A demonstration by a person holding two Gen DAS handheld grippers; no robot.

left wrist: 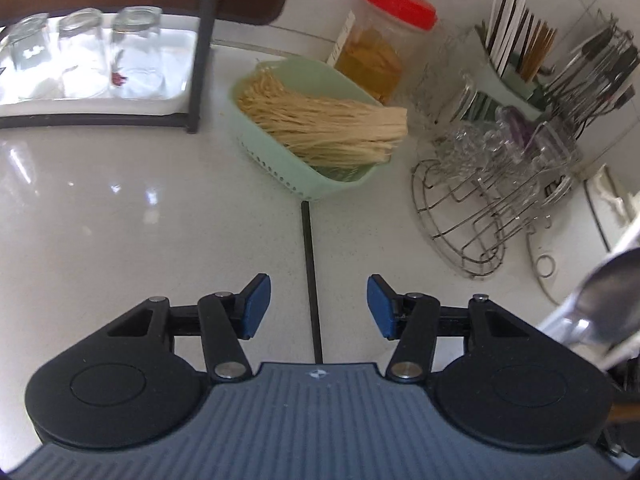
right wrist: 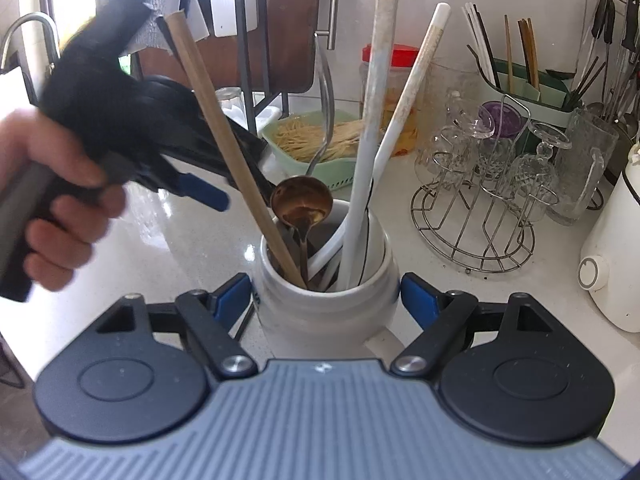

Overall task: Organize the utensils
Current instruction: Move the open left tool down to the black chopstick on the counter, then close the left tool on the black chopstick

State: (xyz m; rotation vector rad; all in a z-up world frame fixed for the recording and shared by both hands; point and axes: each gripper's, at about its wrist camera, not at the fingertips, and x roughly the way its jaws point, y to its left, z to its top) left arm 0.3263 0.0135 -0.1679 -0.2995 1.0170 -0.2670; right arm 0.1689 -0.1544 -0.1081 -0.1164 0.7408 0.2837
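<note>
A white ceramic utensil crock (right wrist: 328, 312) stands on the counter between my right gripper's (right wrist: 326, 298) blue pads, which sit against its sides. It holds a wooden stick (right wrist: 228, 140), a small brown-stained ladle (right wrist: 302, 202), a silver spoon handle (right wrist: 326, 92) and two long white utensils (right wrist: 380, 92). My left gripper (left wrist: 318, 306) is open and empty over the white counter; it also shows in the right wrist view (right wrist: 200, 192), held in a hand left of the crock. A blurred spoon bowl (left wrist: 612, 300) shows at the left view's right edge.
A green basket of dry noodles (left wrist: 316, 128), a red-lidded jar (left wrist: 384, 40), a wire rack of glasses (left wrist: 492, 184), a chopstick caddy (left wrist: 516, 52), hanging utensils (left wrist: 600, 64), a tray of upturned glasses (left wrist: 80, 60). A white appliance (right wrist: 616, 256) stands at right.
</note>
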